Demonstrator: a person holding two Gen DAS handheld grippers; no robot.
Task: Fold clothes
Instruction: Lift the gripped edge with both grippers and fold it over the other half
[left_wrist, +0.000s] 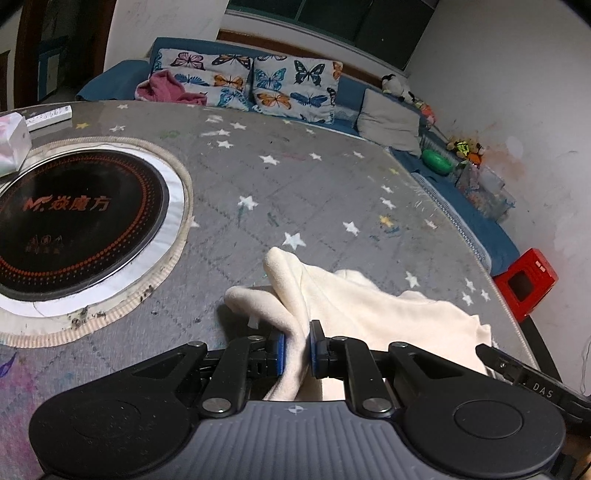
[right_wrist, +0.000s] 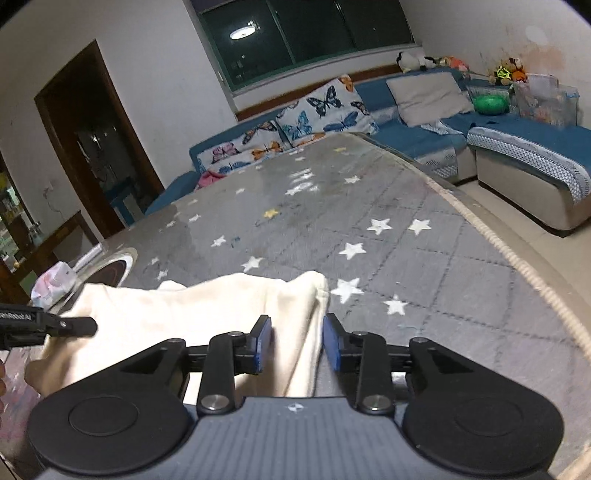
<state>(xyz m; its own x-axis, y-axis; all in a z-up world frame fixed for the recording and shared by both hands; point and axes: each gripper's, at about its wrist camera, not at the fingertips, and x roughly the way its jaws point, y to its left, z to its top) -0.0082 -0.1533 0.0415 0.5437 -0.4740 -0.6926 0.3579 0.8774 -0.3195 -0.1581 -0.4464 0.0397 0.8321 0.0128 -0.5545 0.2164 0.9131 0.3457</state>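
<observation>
Cream cloth (left_wrist: 354, 306) on the gray star table (left_wrist: 295, 184), bunched up in front of both grippers. Left gripper (left_wrist: 296, 349) pinched tight on a fold. Right gripper (right_wrist: 296, 341) part open around an edge.

The left gripper (left_wrist: 296, 345) is low and level, its blue pads (left_wrist: 281, 349) pinched together on a fold of cloth (left_wrist: 369, 306). The right gripper (right_wrist: 297, 345) sits beside it, jaws parted, cloth between them ungripped.

cream garment (left_wrist: 354, 306) | grey star-print tablecloth (left_wrist: 295, 184) | butterfly-print pillows (left_wrist: 295, 88) | blue sofa (right_wrist: 517, 129)
</observation>
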